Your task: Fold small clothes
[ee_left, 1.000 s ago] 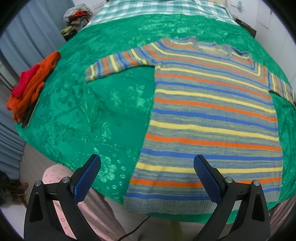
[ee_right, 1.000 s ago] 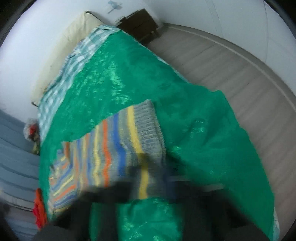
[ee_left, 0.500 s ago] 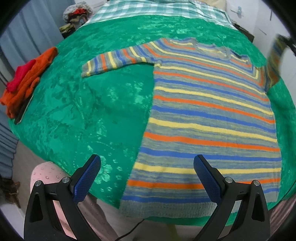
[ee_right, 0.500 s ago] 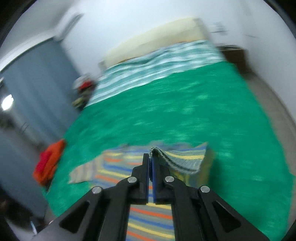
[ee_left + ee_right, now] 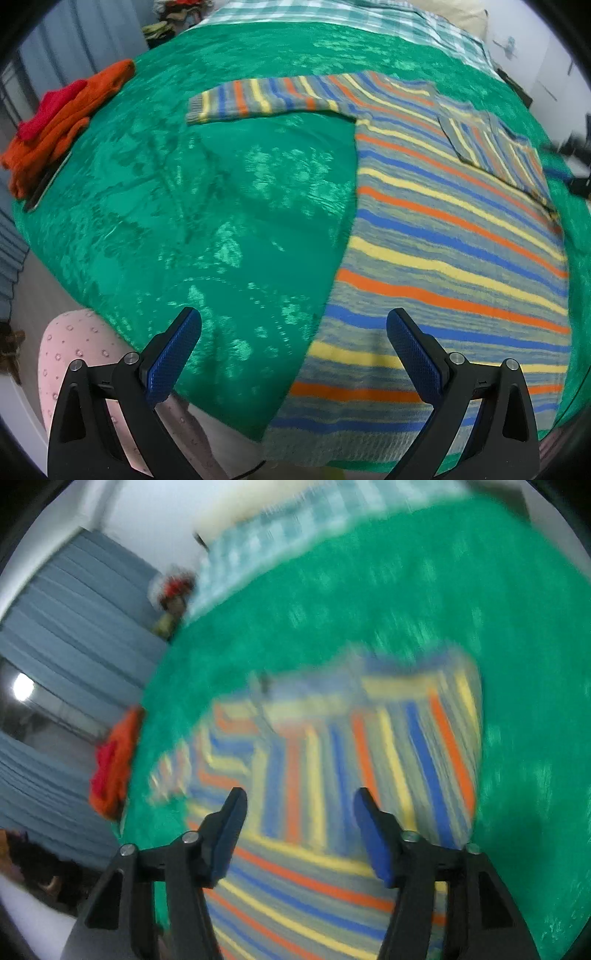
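Observation:
A striped sweater (image 5: 454,236) in grey, blue, orange and yellow lies flat on the green bedspread (image 5: 221,192). Its left sleeve (image 5: 258,98) stretches out to the left. Its right sleeve (image 5: 491,147) lies folded over the chest. My left gripper (image 5: 293,343) is open and empty above the near bed edge, by the sweater's hem. My right gripper (image 5: 300,816) is open and empty above the folded sleeve (image 5: 369,738); its view is blurred. The right gripper shows blurred at the left wrist view's right edge (image 5: 576,162).
A pile of orange and red clothes (image 5: 59,122) lies at the bed's left edge, also in the right wrist view (image 5: 114,760). A checked blanket (image 5: 332,14) covers the far end. Grey curtains (image 5: 55,635) hang to the left. A pink-clad knee (image 5: 74,358) is below the bed edge.
My right gripper carried the right sleeve across onto the sweater's chest, opened and let it go. My left gripper shifted slightly left and stayed open.

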Demonstrator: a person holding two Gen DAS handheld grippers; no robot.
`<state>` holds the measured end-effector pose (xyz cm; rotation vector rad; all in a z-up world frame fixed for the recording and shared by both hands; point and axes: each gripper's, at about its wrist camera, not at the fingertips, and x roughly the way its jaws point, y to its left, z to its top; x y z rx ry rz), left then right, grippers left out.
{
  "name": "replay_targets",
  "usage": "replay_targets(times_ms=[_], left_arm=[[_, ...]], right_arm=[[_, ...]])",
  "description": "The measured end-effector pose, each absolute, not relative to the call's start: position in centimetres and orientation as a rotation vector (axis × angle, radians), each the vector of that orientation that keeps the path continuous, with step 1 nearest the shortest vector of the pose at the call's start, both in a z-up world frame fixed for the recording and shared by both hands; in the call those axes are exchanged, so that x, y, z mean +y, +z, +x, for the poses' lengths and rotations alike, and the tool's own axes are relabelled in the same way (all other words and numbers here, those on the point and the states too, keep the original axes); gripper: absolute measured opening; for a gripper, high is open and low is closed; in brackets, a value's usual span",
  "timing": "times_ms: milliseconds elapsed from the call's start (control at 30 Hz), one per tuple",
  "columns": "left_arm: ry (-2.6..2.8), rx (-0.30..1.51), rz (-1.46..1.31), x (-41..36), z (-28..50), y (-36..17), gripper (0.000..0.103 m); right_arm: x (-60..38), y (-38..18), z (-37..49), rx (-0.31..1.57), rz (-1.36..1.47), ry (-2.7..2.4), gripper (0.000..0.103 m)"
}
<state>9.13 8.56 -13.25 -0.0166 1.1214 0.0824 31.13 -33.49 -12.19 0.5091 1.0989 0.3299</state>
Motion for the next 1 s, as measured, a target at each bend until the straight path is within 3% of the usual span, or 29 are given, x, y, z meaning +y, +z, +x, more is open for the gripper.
replay_targets(times_ms=[67, 100, 133, 167, 200, 267, 333, 467, 500, 533, 567, 733, 767, 833, 1000], left_arm=[[0.072, 1.115, 0.019, 7.9, 9.2, -13.3, 0.101], [0.071, 1.109, 0.041, 7.6, 9.1, -13.2, 0.101], [0.072, 1.099, 0.055, 7.4, 8.9, -13.1, 0.101], [0.073, 1.089, 0.061, 7.4, 8.9, -13.0, 0.101], [0.074, 1.083, 0.064, 7.5, 8.8, -13.0, 0.101], [0.069, 1.088, 0.055, 7.3, 9.0, -13.4, 0.101], [0.06, 1.102, 0.054, 7.0, 9.3, -13.9, 0.101], [0.062, 1.09, 0.089, 6.1, 9.6, -14.3, 0.101], [0.062, 1.09, 0.095, 6.1, 9.6, -14.3, 0.101], [0.063, 1.087, 0.1, 6.1, 9.5, -14.4, 0.101], [0.067, 1.083, 0.104, 6.1, 9.4, -14.4, 0.101], [0.074, 1.099, 0.114, 6.6, 9.2, -15.0, 0.101], [0.074, 1.102, 0.112, 6.6, 9.3, -15.1, 0.101], [0.075, 1.093, 0.106, 6.7, 9.3, -14.9, 0.101], [0.05, 1.046, 0.104, 6.4, 8.9, -13.9, 0.101]], right_arm=[[-35.0, -15.8, 31.1, 1.189, 0.41, 0.185, 0.051], [-36.4, -17.5, 30.7, 1.22, 0.324, 0.053, 0.036], [-37.4, -17.9, 30.2, 1.207, 0.317, 0.023, 0.006], [-38.6, -17.6, 29.8, 1.18, 0.315, -0.026, 0.001], [-39.2, -16.7, 29.4, 1.142, 0.298, -0.078, 0.012], [-40.1, -14.5, 29.3, 1.058, 0.302, -0.061, 0.025], [-40.3, -13.3, 30.4, 1.04, 0.291, -0.017, 0.057], [-40.1, -14.9, 33.5, 1.099, 0.249, -0.009, 0.058], [-40.2, -16.1, 34.3, 1.136, 0.283, 0.015, 0.046], [-40.0, -17.0, 34.6, 1.158, 0.295, 0.031, 0.0], [-39.9, -17.6, 34.9, 1.166, 0.235, -0.024, 0.005], [-41.1, -18.5, 34.9, 1.127, 0.247, -0.151, 0.005], [-41.0, -18.3, 34.7, 1.123, 0.233, -0.145, 0.009], [-40.8, -17.4, 34.2, 1.115, 0.197, -0.154, 0.032], [-38.1, -13.6, 29.7, 1.046, 0.17, -0.025, 0.036]])
